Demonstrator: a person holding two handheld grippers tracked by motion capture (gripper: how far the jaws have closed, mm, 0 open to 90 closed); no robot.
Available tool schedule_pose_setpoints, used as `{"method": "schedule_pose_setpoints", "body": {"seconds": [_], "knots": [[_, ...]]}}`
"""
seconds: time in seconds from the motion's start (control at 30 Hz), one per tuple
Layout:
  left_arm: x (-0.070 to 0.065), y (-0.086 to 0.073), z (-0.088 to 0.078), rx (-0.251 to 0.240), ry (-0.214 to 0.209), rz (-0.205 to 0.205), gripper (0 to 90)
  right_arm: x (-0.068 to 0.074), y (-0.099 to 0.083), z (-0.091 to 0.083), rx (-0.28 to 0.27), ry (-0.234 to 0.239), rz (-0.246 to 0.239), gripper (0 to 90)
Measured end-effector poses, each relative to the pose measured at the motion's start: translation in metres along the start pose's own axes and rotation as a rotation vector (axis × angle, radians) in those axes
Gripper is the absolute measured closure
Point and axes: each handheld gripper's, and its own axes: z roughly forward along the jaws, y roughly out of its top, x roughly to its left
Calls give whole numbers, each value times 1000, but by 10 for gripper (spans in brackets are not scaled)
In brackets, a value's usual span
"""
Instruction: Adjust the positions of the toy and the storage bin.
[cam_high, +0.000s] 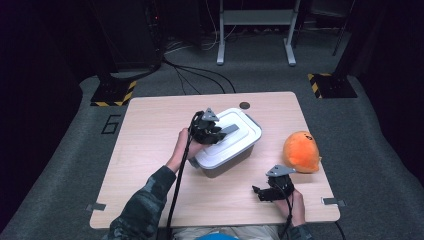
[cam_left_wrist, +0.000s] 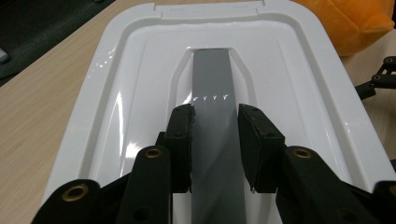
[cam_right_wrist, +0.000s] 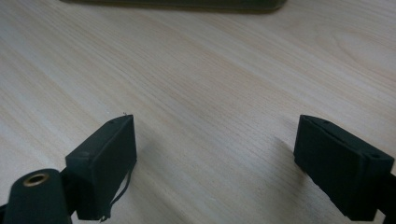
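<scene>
A white lid (cam_high: 235, 142) with a grey strip handle (cam_left_wrist: 212, 74) lies over a grey box (cam_high: 226, 168) at the middle of the table, seemingly shifted a little off the box. My left gripper (cam_high: 220, 132) reaches over the lid (cam_left_wrist: 140, 70) from its left end. In the left gripper view, the left gripper (cam_left_wrist: 215, 112) is shut on the grey handle, a pad pressing each side. My right gripper (cam_high: 258, 192) rests low near the table's front right. In the right gripper view, that gripper (cam_right_wrist: 215, 135) stands open over bare wood.
An orange plush toy (cam_high: 301, 151) sits at the table's right edge, just beyond the right gripper, and shows past the lid (cam_left_wrist: 350, 18). The wooden table (cam_high: 150, 150) has free room on its left half. Cables trail from both grippers toward the front edge.
</scene>
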Motion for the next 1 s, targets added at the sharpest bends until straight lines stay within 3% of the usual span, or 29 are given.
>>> {"method": "schedule_pose_setpoints", "body": {"seconds": [0.7, 1.0], "knots": [[-13, -14, -17, 2, -15, -3, 661, 0, 0, 0, -1, 3, 2, 128], [-13, -3, -9, 30, -24, -2, 647, -1, 0, 0, 1, 1, 3, 129]]}}
